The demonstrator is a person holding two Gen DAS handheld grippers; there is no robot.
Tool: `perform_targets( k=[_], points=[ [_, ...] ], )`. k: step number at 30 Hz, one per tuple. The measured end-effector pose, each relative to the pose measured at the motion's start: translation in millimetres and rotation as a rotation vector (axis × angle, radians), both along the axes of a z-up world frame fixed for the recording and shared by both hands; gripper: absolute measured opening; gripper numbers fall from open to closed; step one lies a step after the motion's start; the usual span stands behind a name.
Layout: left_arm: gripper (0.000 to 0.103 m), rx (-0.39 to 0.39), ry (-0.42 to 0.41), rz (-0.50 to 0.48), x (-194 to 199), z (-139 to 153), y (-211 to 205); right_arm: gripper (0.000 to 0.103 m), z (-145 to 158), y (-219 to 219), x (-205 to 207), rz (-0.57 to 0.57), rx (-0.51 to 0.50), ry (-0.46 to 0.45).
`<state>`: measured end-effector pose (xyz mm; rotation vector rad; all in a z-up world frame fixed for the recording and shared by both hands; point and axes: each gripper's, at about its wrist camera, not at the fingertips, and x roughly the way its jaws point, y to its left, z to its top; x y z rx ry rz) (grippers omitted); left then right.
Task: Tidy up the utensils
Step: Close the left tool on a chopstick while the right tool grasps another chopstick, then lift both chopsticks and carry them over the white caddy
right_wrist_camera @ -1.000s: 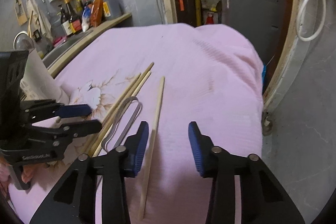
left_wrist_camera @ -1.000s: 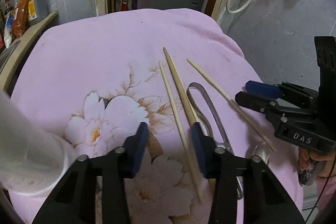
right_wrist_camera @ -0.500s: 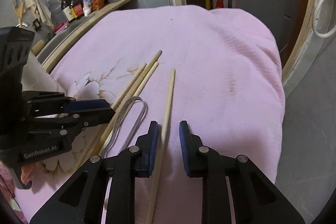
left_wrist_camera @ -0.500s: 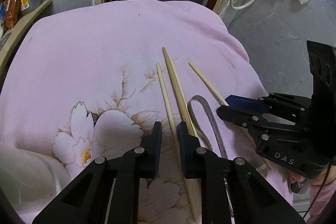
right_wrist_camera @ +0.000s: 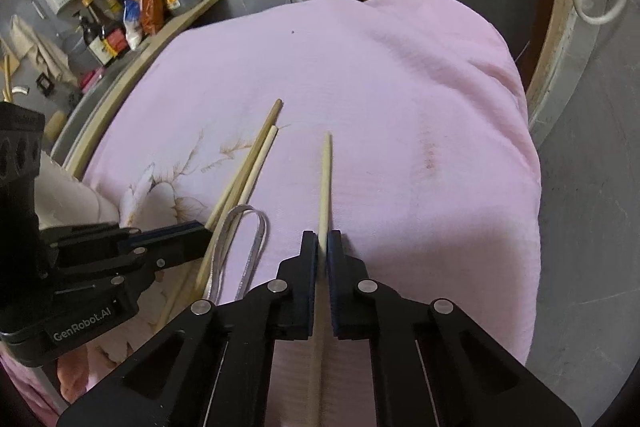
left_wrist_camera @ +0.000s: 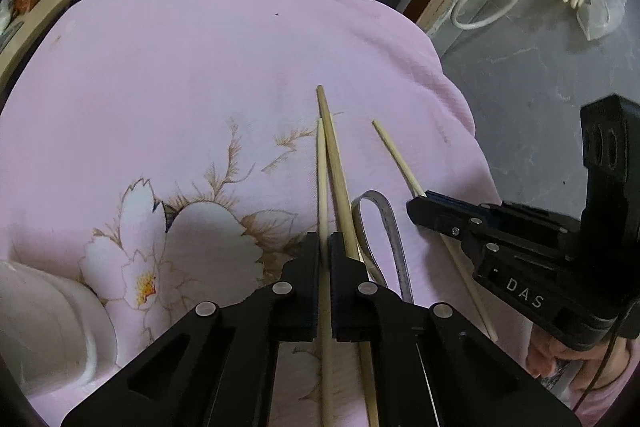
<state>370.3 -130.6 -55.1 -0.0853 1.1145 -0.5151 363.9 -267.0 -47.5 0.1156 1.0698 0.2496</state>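
Observation:
Three wooden chopsticks and a looped metal utensil point(left_wrist_camera: 382, 215) lie on a pink flowered cloth point(left_wrist_camera: 200, 75). My left gripper point(left_wrist_camera: 324, 239) is closing, and its pads press on the pale chopstick point(left_wrist_camera: 321, 167). A darker chopstick point(left_wrist_camera: 334, 155) lies against it to the right, outside the jaws. My right gripper point(right_wrist_camera: 322, 239) is likewise closing tight on the separate chopstick point(right_wrist_camera: 325, 179). In the left wrist view that gripper point(left_wrist_camera: 418, 203) pinches its chopstick point(left_wrist_camera: 394, 155) beside the metal loop. In the right wrist view my left gripper point(right_wrist_camera: 202, 233) sits at the chopstick pair point(right_wrist_camera: 256, 163), next to the metal loop point(right_wrist_camera: 250, 227).
A white container point(left_wrist_camera: 44, 327) stands on the cloth at the left. Beyond it a shelf holds bottles point(right_wrist_camera: 120, 15). The cloth drops off at the right edge point(right_wrist_camera: 528, 187) to a grey floor, with a door frame and hose point(left_wrist_camera: 480, 15) behind.
Both grippers have gone from open to shut, each on a chopstick. Both views have slid forward a little over the cloth.

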Motion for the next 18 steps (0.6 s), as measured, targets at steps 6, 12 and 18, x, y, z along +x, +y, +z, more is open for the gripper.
perform_targets(
  k=[6, 12, 18],
  points=[
    [0.002, -0.013, -0.111, -0.013, -16.0, 13.8, 4.2, 0.003, 7.3, -4.5, -13.9, -0.028, 0.06, -0.09],
    [0.002, -0.052, -0.184, 0.001, -29.9, 28.1, 14.0, 0.003, 8.7, 3.0, -17.8, -0.022, 0.046, -0.128],
    [0.002, -0.106, -0.278, 0.03, -40.7, 39.1, 22.3, 0.003, 27.2, 2.4, -37.3, -0.036, 0.084, -0.267]
  ],
)
